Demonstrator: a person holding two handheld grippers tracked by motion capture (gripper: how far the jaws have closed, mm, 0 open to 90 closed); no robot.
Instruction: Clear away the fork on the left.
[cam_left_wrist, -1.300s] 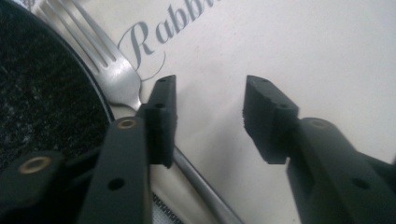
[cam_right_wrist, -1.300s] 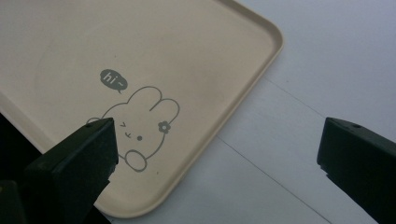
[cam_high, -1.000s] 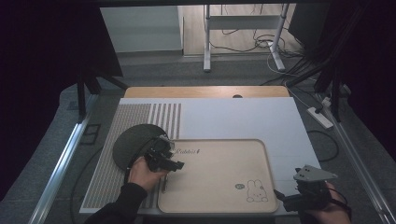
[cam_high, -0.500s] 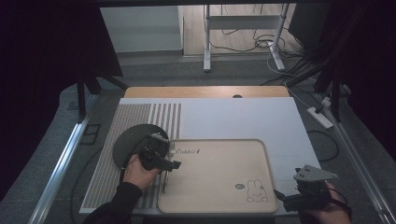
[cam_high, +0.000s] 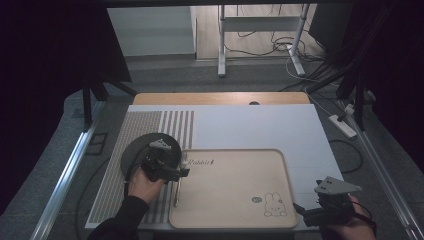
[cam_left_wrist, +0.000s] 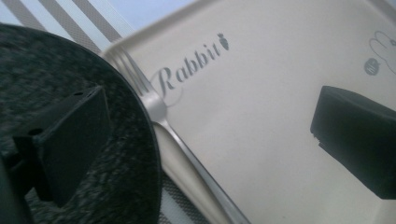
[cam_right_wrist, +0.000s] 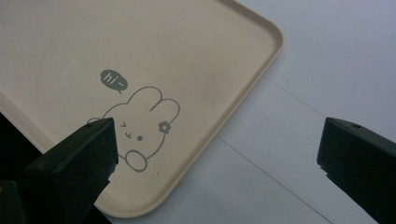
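left tongs (cam_left_wrist: 205, 126) just opened wide, empty | fork (cam_left_wrist: 161, 114) between jaws

Fork (cam_left_wrist: 159, 112) handle cut off by bottom edge.

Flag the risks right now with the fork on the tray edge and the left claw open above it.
1. The fork lies along the tray rim, squeezed against the dark round plate; a nudge could roll it off onto the mat.
2. The left claw has just been opening with nothing between its jaws, and it hangs close over the fork, so pulling away carelessly could snag it.
3. The right claw, open, sits at the tray corner and might shove the tray.
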